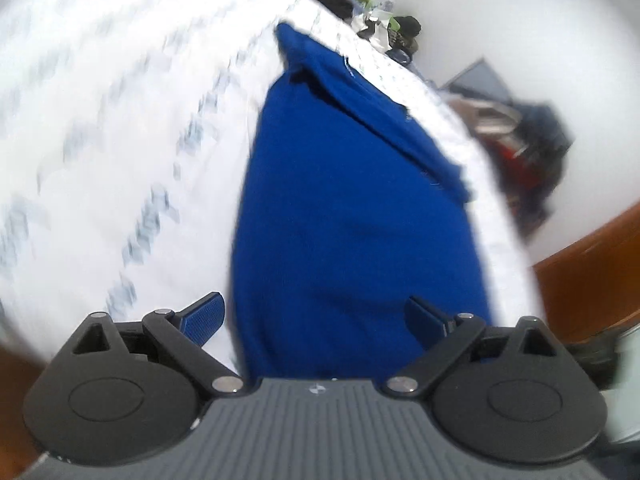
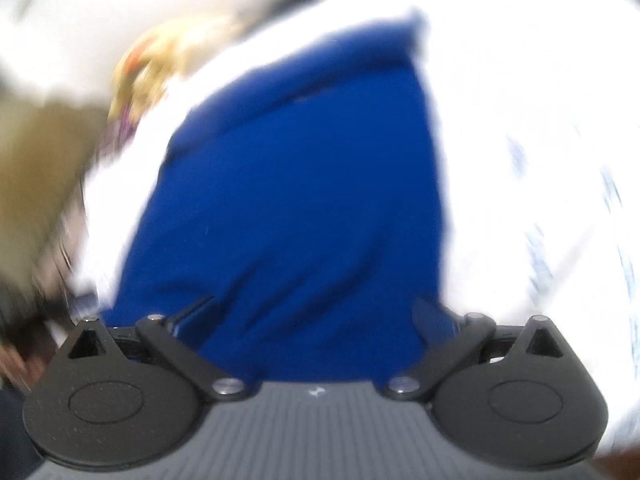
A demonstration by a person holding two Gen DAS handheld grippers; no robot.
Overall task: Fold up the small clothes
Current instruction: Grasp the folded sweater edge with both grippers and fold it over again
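A royal-blue garment (image 1: 352,208) lies flat on a white bedsheet with a faint grey print (image 1: 120,140), one flap folded over along its right side. My left gripper (image 1: 316,316) hovers above the garment's near end, its blue-padded fingers (image 1: 204,314) spread wide with nothing pressed between them. In the right wrist view the same blue garment (image 2: 296,200) fills the middle, blurred. My right gripper (image 2: 314,316) is over its near edge, jaws wide apart and not pinching the cloth.
Clutter of clothes and small items (image 1: 384,28) sits past the bed's far edge, with dark and red things (image 1: 532,152) at the right and a brown wooden surface (image 1: 592,272) lower right. A blurred tan and gold mass (image 2: 48,168) lies at the left of the right wrist view.
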